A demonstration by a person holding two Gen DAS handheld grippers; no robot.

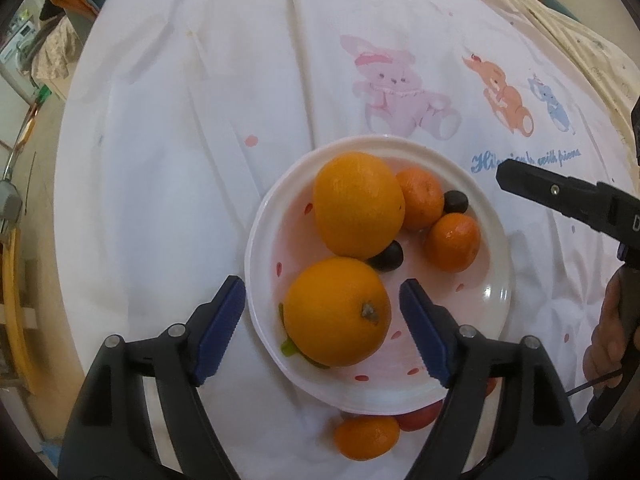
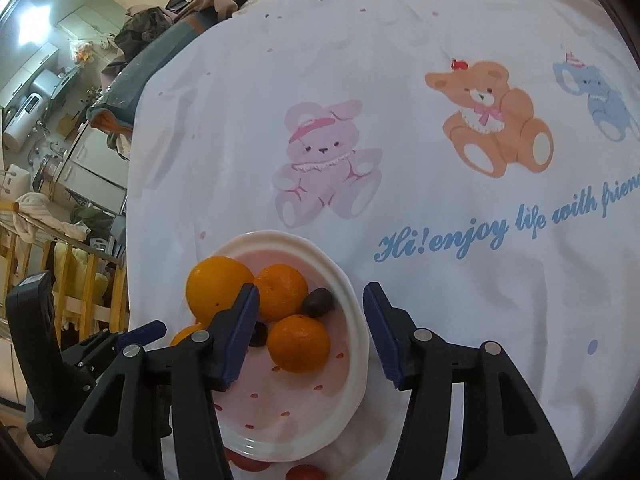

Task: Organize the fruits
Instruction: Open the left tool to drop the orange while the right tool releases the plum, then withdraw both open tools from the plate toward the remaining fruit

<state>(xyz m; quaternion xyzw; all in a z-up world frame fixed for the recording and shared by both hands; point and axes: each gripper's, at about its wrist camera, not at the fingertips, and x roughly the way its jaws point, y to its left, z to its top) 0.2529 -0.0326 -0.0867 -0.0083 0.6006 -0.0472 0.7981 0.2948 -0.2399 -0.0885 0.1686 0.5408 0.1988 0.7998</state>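
Note:
A white plate [image 1: 496, 304] with pink dots holds two large oranges [image 1: 340, 312], two mandarins [image 1: 454, 242] and two dark plums [image 1: 388, 256]. My left gripper [image 1: 322, 332] is open, its blue pads on either side of the nearer large orange, not touching it. A mandarin [image 1: 366, 436] and a red fruit [image 1: 420, 418] lie on the cloth just before the plate. In the right wrist view the plate [image 2: 352, 368] sits under my open, empty right gripper [image 2: 310, 336], above a mandarin [image 2: 298, 344]. The right gripper also shows in the left wrist view [image 1: 532, 188].
A white cloth printed with bears [image 2: 492, 116] and blue lettering covers the surface. Its left edge [image 2: 132, 216] drops off toward wooden railings and room clutter. Red fruits [image 2: 304, 472] lie near the plate's front rim.

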